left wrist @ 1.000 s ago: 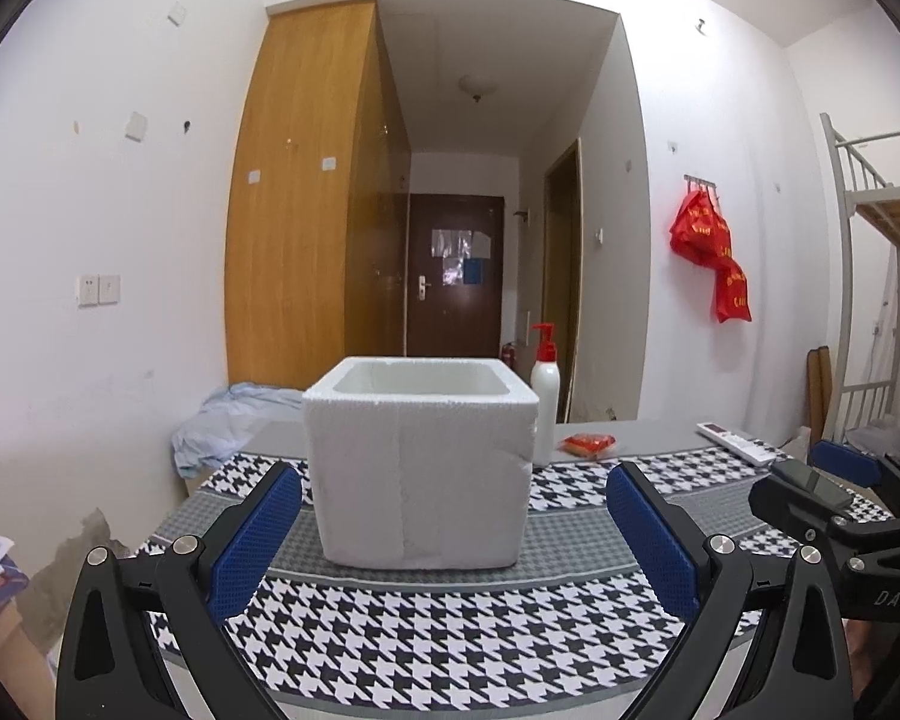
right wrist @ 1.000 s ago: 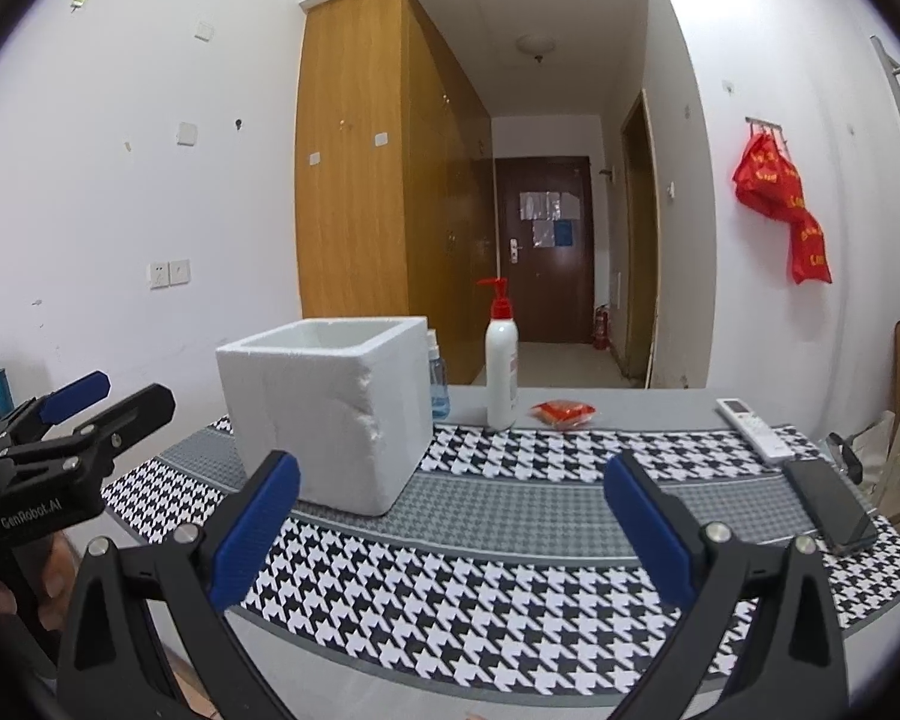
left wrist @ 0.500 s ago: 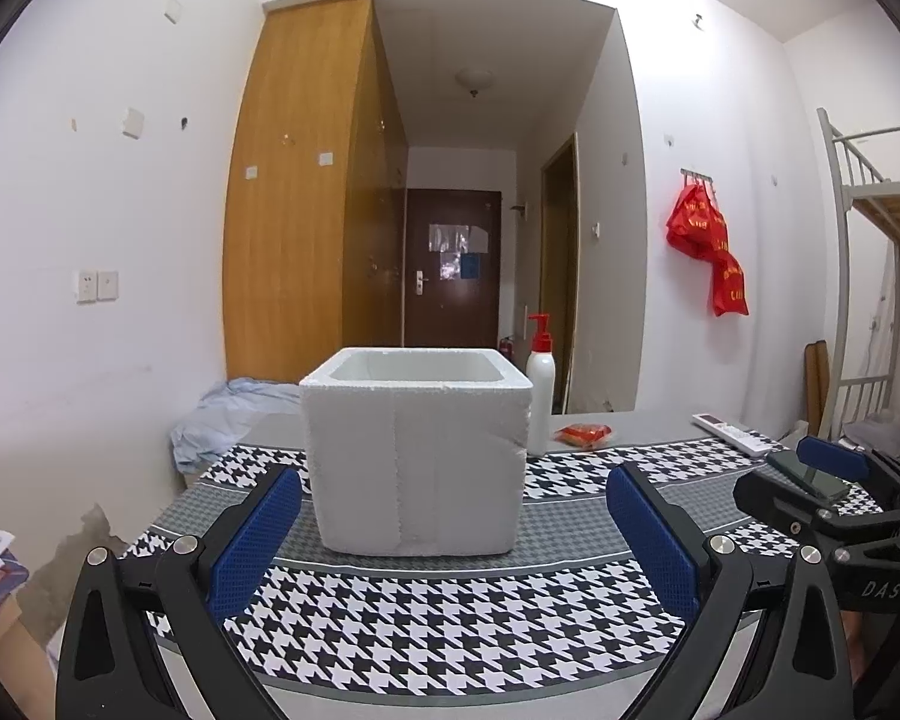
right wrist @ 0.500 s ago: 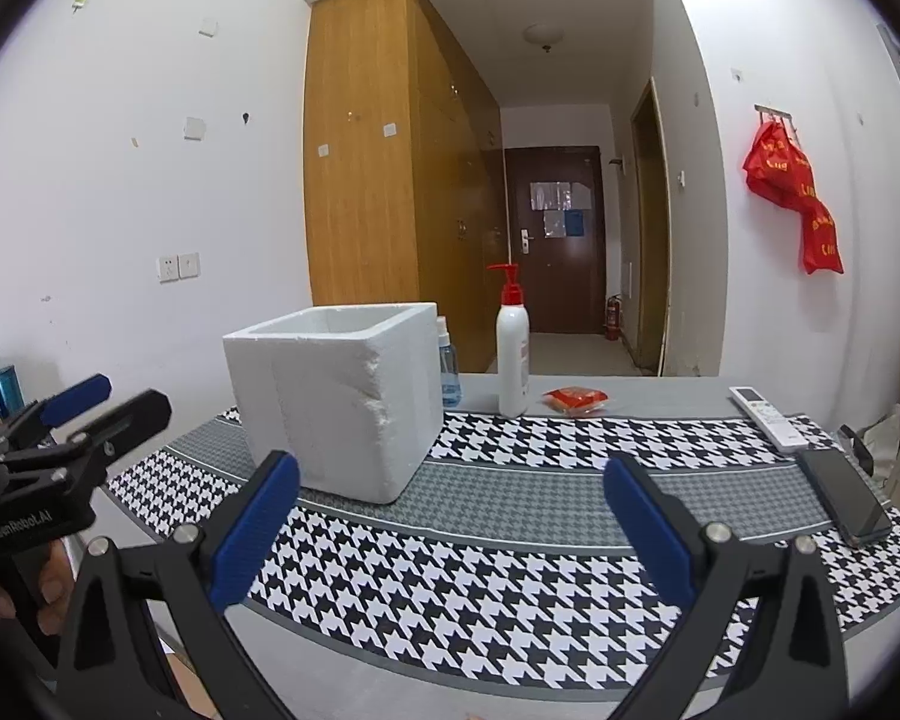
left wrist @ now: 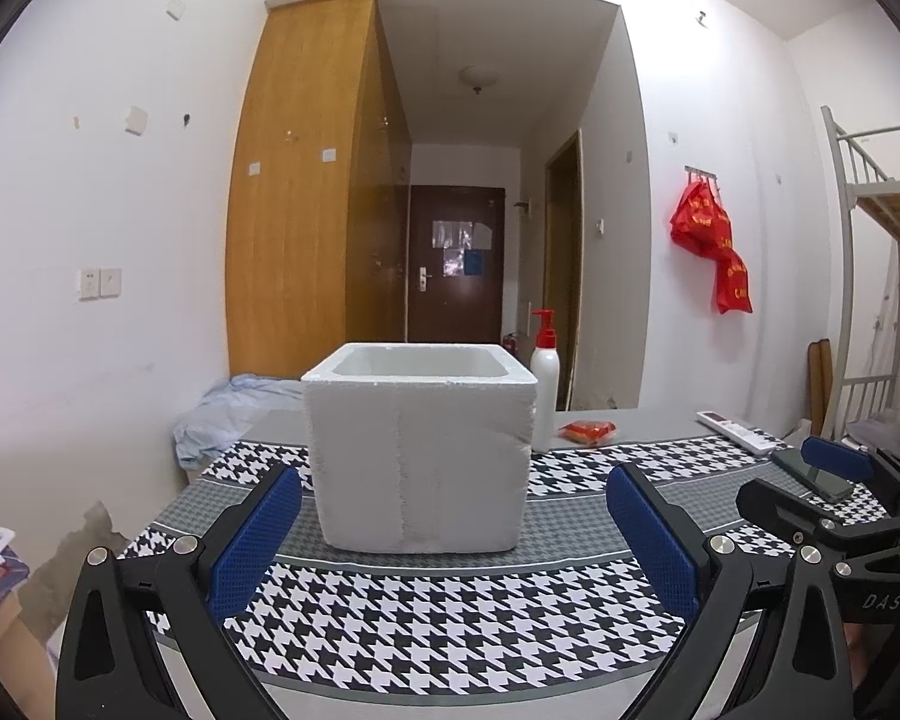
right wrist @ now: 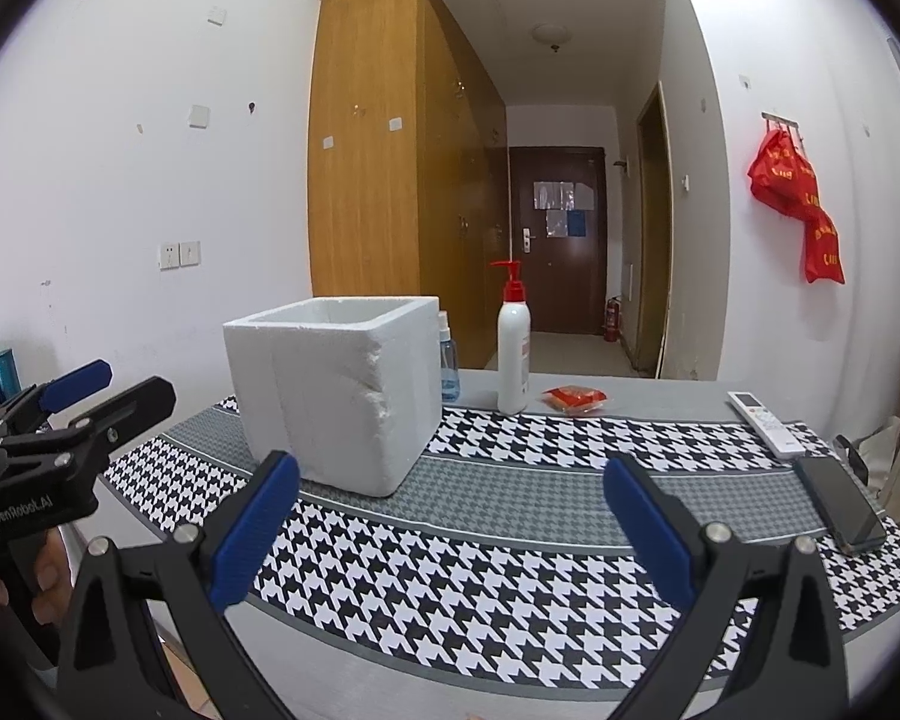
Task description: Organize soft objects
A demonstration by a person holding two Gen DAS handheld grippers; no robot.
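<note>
A white foam box (left wrist: 419,447) stands open-topped on the houndstooth table cloth (left wrist: 450,612); it also shows in the right wrist view (right wrist: 336,393). Its inside is hidden. My left gripper (left wrist: 450,540) is open and empty, held before the box above the table's front edge. My right gripper (right wrist: 450,531) is open and empty, to the right of the box. A light blue cloth (left wrist: 234,414) lies behind the table at the left. A small red packet (right wrist: 573,399) lies at the back.
A white pump bottle (right wrist: 513,354) and a small blue spray bottle (right wrist: 447,366) stand behind the box. A white remote (right wrist: 765,423) and a dark phone (right wrist: 840,504) lie at the right. Red bags (right wrist: 801,204) hang on the wall.
Both grippers have lowered and tilted a little, so the box's top opening shows less. Nothing on the table has moved.
</note>
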